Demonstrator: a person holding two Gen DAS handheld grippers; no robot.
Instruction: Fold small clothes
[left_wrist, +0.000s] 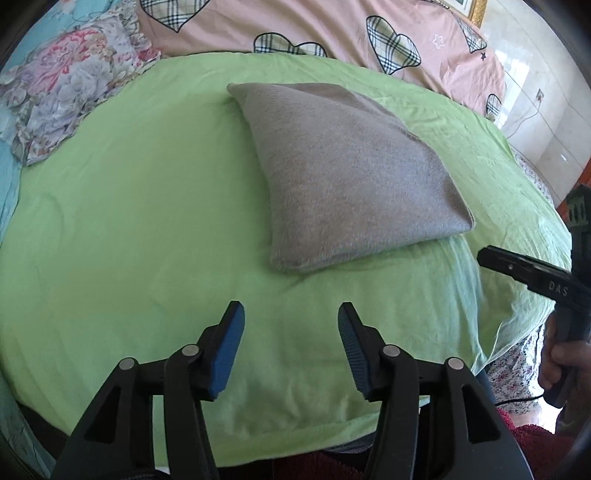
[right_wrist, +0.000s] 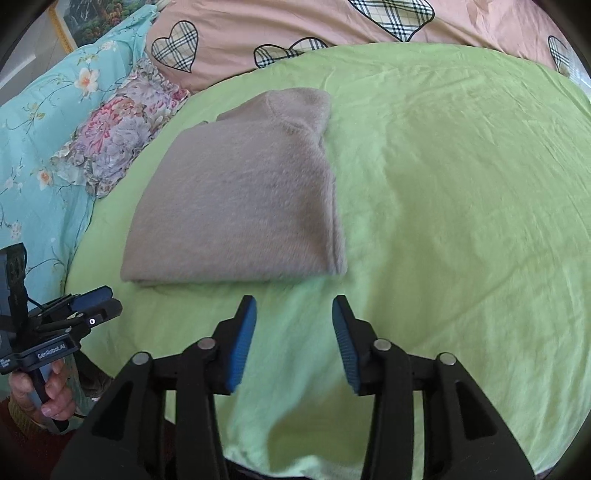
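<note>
A grey fuzzy garment (left_wrist: 343, 173) lies folded into a flat rectangle on the green sheet (left_wrist: 129, 221). It also shows in the right wrist view (right_wrist: 236, 206), with a collar part at its far end. My left gripper (left_wrist: 291, 314) is open and empty, held over the sheet short of the garment's near edge. My right gripper (right_wrist: 294, 308) is open and empty, just in front of the garment's near right corner. The right gripper also shows at the right edge of the left wrist view (left_wrist: 532, 273), and the left gripper shows at the left edge of the right wrist view (right_wrist: 88, 306).
A floral pillow (left_wrist: 62, 96) lies at the sheet's far left, on a teal floral cover (right_wrist: 44, 110). A pink quilt with plaid hearts (left_wrist: 332, 33) runs along the back. The bed edge (left_wrist: 517, 332) drops off at the right.
</note>
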